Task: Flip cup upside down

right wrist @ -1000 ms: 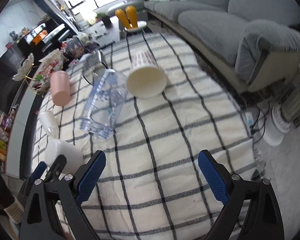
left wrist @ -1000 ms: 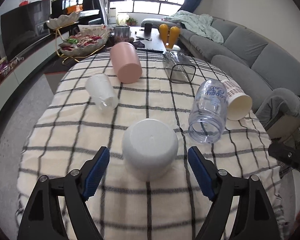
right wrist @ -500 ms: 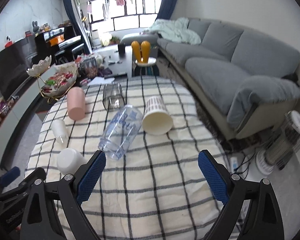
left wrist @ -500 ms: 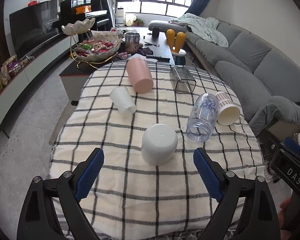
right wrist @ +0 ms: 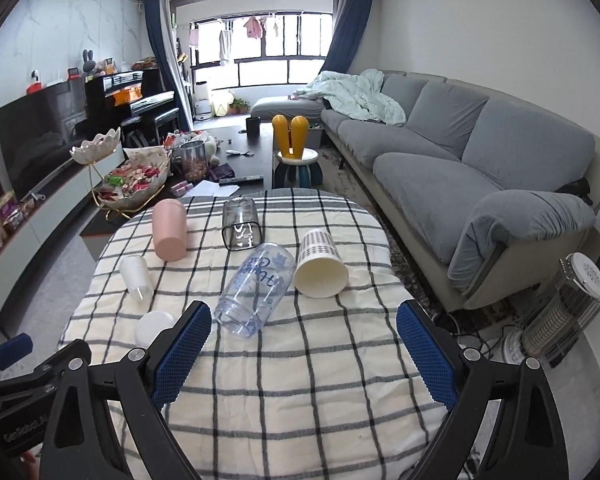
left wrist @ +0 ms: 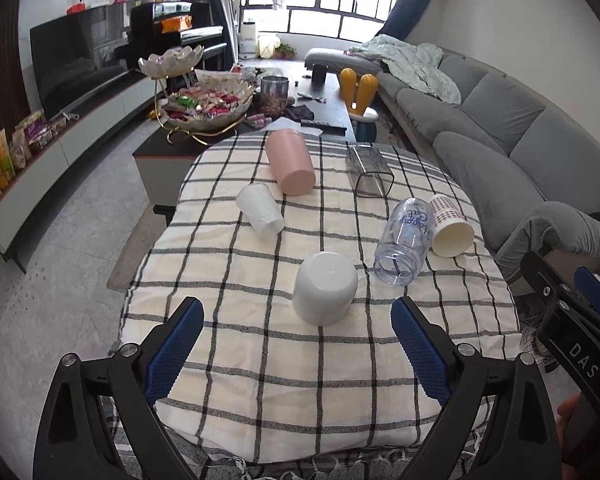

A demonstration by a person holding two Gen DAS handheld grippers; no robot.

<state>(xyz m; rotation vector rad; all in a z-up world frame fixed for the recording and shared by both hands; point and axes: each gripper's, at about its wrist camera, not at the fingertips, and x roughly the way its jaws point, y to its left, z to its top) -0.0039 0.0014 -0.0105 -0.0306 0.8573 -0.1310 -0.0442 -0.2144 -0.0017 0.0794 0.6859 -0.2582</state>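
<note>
Left wrist view shows the left gripper [left wrist: 296, 344] with its 2 blue-padded fingers spread wide and holding nothing, above the near edge of the checked tablecloth [left wrist: 260, 380]. Just beyond it, apart from both pads, the white cup [left wrist: 325, 289] stands mouth down on the cloth, its flat base up. To its right a clear jar [left wrist: 402, 242] lies on its side, touching a paper cup [left wrist: 450, 226] near the right edge. Toward the far edge lie a pink cup [left wrist: 290, 162], a small translucent cup [left wrist: 260, 210] and a dark-rimmed glass [left wrist: 369, 171], all tipped over. Right wrist view has the right gripper [right wrist: 302, 354] equally wide apart and empty over the near right part of the cloth, the white cup [right wrist: 153, 326] partly hidden behind its left finger.
</note>
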